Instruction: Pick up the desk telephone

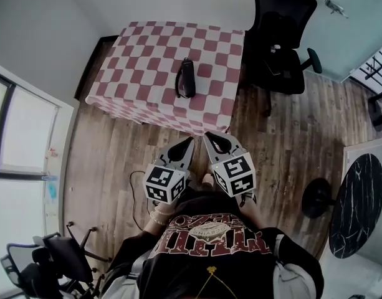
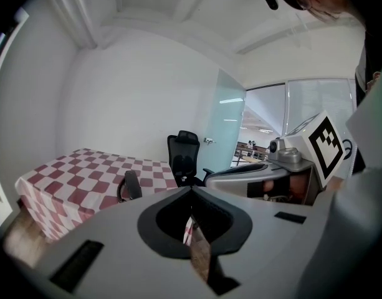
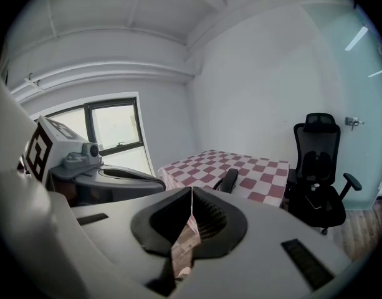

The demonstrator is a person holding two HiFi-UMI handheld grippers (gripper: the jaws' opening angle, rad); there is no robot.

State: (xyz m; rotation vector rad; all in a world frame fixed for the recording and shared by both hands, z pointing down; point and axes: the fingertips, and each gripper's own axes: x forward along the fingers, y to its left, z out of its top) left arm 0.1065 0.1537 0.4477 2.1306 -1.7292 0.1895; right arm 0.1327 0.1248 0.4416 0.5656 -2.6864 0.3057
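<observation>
The desk telephone (image 1: pixel 186 78), a black set with a coiled cord, lies near the middle of the table (image 1: pixel 147 48), which wears a red-and-white checked cloth. It also shows as a dark shape on the cloth in the left gripper view (image 2: pixel 129 185) and the right gripper view (image 3: pixel 228 180). My left gripper (image 1: pixel 189 142) and right gripper (image 1: pixel 207 136) hover side by side over the wooden floor, short of the table's near edge. Both point toward the table. Each is shut, jaws meeting at the tip, with nothing held (image 2: pixel 191 189) (image 3: pixel 192 189).
A black office chair (image 1: pixel 279 36) stands at the table's right side. A round dark marble table (image 1: pixel 359 204) and its black base (image 1: pixel 316 198) are to my right. Another chair (image 1: pixel 50 263) stands behind me on the left, beside a window (image 1: pixel 22 136).
</observation>
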